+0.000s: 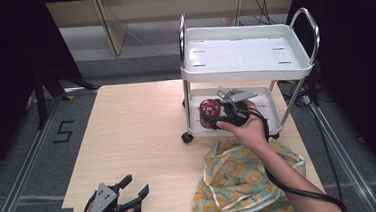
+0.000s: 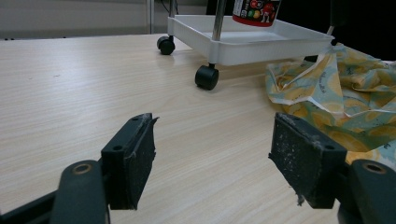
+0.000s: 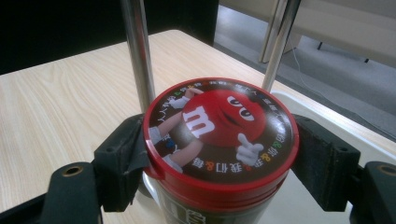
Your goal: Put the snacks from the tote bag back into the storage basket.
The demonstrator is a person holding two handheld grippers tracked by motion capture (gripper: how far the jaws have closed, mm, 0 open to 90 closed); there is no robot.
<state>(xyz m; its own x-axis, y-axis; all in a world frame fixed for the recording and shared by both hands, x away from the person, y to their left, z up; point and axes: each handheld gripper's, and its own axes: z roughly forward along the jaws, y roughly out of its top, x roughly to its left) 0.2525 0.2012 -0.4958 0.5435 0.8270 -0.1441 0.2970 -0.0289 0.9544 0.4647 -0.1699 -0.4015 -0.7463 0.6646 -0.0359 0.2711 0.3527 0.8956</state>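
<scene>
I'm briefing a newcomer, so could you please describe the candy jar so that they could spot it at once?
Find the white cart at the table's far right. Above its lower tray, the right tongs grip a candy jar. Its red lid with a cartoon face sets it apart.

"m" on candy tub lid (image 3: 219, 126); floor "5" (image 1: 63, 131)
</scene>
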